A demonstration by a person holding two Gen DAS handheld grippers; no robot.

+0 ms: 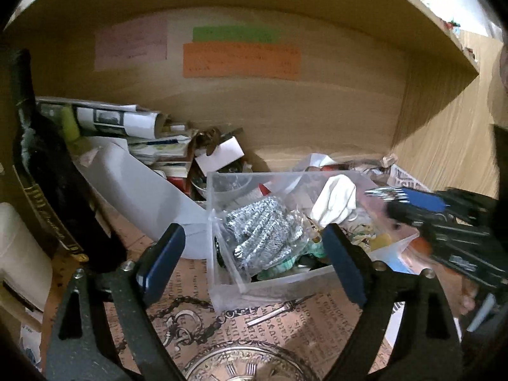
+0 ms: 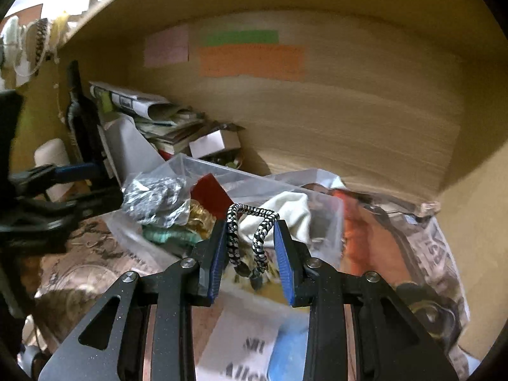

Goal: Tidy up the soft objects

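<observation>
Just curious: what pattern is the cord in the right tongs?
Black-and-white braid, clearest in the right wrist view.

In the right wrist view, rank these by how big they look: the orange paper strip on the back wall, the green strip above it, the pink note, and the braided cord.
1. Orange paper strip
2. Pink note and green strip: too alike to rank.
Braided cord, shut in the right gripper, is unranked: it sits nearest the camera.
</observation>
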